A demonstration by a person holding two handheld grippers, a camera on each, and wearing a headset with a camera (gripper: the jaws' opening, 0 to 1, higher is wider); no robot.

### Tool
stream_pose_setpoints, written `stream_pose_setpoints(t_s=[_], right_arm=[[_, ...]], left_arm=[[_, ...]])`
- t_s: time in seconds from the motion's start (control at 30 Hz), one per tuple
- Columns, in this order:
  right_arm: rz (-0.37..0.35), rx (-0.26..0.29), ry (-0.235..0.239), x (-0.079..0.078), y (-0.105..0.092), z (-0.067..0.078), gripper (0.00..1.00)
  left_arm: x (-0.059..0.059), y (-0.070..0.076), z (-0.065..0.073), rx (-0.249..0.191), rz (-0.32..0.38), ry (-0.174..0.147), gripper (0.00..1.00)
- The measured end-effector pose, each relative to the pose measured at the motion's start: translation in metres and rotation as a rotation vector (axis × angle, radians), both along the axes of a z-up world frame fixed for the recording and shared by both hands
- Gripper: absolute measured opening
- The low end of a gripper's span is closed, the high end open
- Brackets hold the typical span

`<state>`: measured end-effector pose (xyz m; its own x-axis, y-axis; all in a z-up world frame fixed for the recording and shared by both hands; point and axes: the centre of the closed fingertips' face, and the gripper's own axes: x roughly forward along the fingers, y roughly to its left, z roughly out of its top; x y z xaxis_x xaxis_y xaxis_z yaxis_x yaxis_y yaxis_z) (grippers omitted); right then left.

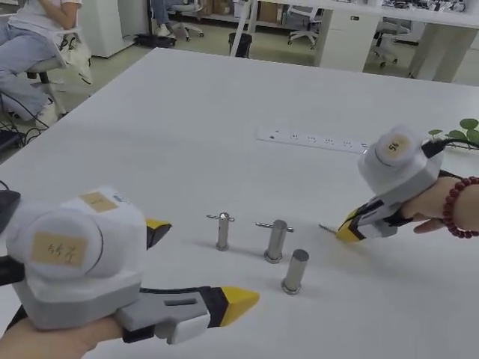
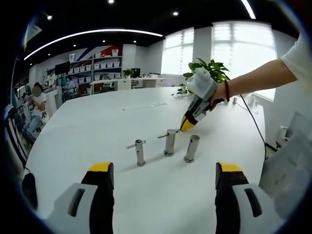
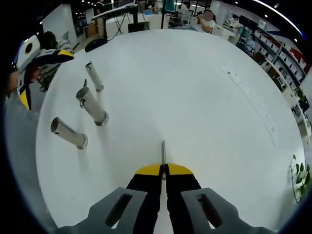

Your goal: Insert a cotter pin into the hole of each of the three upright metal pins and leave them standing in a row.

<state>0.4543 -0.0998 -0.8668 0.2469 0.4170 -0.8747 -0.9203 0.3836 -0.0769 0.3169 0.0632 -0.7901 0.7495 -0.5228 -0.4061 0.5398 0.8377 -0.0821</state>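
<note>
Nearest, the left gripper (image 1: 208,263) hangs wide open and empty, left of the bare metal pin (image 1: 295,271). Right of that pin, the right gripper (image 1: 346,232) pinches a cotter pin (image 1: 328,226) tightly. Pushed off-axis, the cotter could topple the unbraced pin.

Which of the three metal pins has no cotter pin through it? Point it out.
The right-end pin, lowest in the head view, is bare; the middle pin and left-end pin each carry a crosswise cotter pin.

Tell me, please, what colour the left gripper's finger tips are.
Yellow, on black fingers; clearest in the left gripper view.
</note>
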Motion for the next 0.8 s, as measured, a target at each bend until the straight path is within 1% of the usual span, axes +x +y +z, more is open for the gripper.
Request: stream_pose_setpoints(t_s=[0.03, 0.13, 0.23, 0.4, 0.5, 0.57, 0.63, 0.7, 0.8], right_arm=[[0.010, -0.001, -0.013, 0.000, 0.000, 0.001, 0.03], [0.005, 0.008, -0.027, -0.001, 0.000, 0.005, 0.03], [0.007, 0.019, -0.053, -0.001, 0.000, 0.012, 0.03], [0.026, 0.038, -0.088, -0.006, 0.001, 0.024, 0.03], [0.053, 0.044, -0.123, -0.012, 0.003, 0.034, 0.03], [0.068, 0.050, -0.141, -0.016, 0.005, 0.040, 0.03], [0.086, 0.070, -0.162, -0.022, 0.009, 0.049, 0.03], [0.106, 0.072, -0.178, -0.028, 0.011, 0.055, 0.03], [0.141, 0.088, -0.208, -0.039, 0.016, 0.067, 0.03]], left_arm=[[0.000, -0.001, 0.000, 0.001, -0.003, 0.000, 0.86], [0.000, -0.003, 0.003, 0.005, -0.012, -0.005, 0.84], [0.001, -0.005, 0.005, -0.003, -0.019, -0.005, 0.82], [0.003, -0.009, 0.007, -0.040, -0.024, 0.021, 0.75], [0.005, -0.011, 0.011, -0.054, -0.028, 0.027, 0.71], [0.005, -0.012, 0.014, -0.056, -0.032, 0.025, 0.69], [0.006, -0.015, 0.017, -0.061, -0.043, 0.026, 0.66], [0.006, -0.018, 0.019, -0.068, -0.052, 0.027, 0.64], [0.007, -0.024, 0.025, -0.084, -0.072, 0.025, 0.59]])
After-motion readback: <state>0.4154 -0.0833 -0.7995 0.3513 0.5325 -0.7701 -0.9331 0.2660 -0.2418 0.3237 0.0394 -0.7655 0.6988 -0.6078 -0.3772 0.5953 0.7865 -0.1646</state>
